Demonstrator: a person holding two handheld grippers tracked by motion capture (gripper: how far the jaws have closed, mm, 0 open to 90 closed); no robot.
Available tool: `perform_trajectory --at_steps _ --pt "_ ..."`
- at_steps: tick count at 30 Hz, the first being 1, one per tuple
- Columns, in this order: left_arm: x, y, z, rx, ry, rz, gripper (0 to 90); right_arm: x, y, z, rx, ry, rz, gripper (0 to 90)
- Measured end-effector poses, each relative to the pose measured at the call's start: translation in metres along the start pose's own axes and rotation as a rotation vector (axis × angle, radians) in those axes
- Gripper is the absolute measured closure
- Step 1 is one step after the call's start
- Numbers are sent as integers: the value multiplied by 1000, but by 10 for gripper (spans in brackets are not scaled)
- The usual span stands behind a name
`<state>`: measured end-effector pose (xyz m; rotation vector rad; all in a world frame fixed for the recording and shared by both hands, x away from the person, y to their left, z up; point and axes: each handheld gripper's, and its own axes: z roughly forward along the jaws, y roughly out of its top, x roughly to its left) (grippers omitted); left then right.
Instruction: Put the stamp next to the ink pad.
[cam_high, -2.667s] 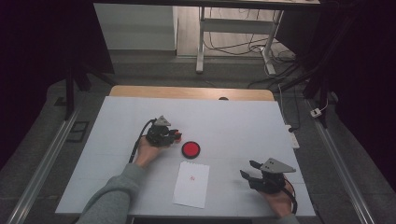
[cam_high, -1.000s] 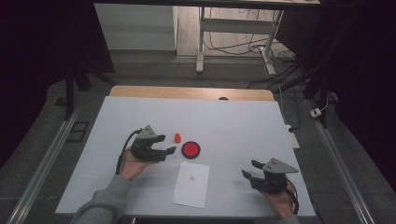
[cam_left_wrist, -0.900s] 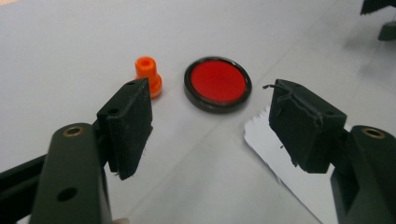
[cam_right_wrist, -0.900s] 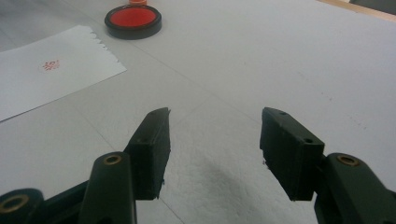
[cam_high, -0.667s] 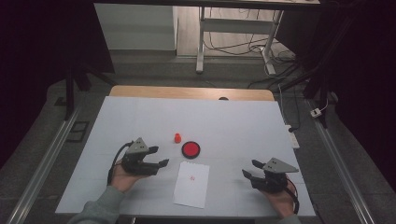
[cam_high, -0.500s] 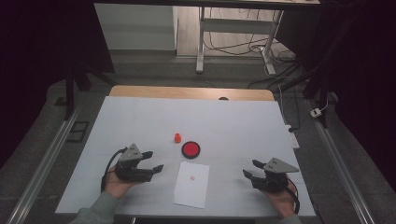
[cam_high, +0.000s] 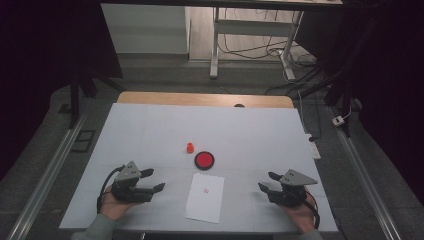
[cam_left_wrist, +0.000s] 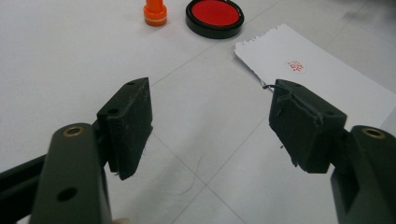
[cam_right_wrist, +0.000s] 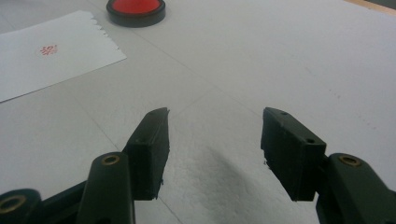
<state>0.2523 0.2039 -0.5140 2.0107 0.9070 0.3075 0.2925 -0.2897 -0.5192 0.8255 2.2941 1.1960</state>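
Note:
A small orange stamp (cam_high: 190, 147) stands upright on the white table, with a round red ink pad (cam_high: 204, 160) in a black case just right of it. A white sheet of paper (cam_high: 205, 197) with a small red stamped mark (cam_high: 206, 190) lies nearer the front edge. My left gripper (cam_high: 152, 180) rests low at the front left, open and empty, left of the paper. In the left gripper view the stamp (cam_left_wrist: 155, 11), ink pad (cam_left_wrist: 215, 13) and paper (cam_left_wrist: 317, 70) lie beyond the gripper (cam_left_wrist: 210, 119). My right gripper (cam_high: 266, 181) sits at the front right, open and empty (cam_right_wrist: 215, 140).
The white table top (cam_high: 150, 130) has a wooden strip (cam_high: 200, 99) along its far edge. Metal rails run down both sides. A desk frame (cam_high: 250, 30) and cables stand on the floor behind. In the right gripper view the ink pad (cam_right_wrist: 135, 9) and paper (cam_right_wrist: 51, 51) lie far left.
My left gripper let go of the orange stamp beside the ink pad and drew back toward the front left of the table. The right gripper stayed in place.

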Motion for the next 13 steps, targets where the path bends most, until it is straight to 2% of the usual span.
perform_trajectory --at_steps 13 --pt "-1 -4 -4 2 7 -8 304 1 1 -1 -2 -2 -5 408"
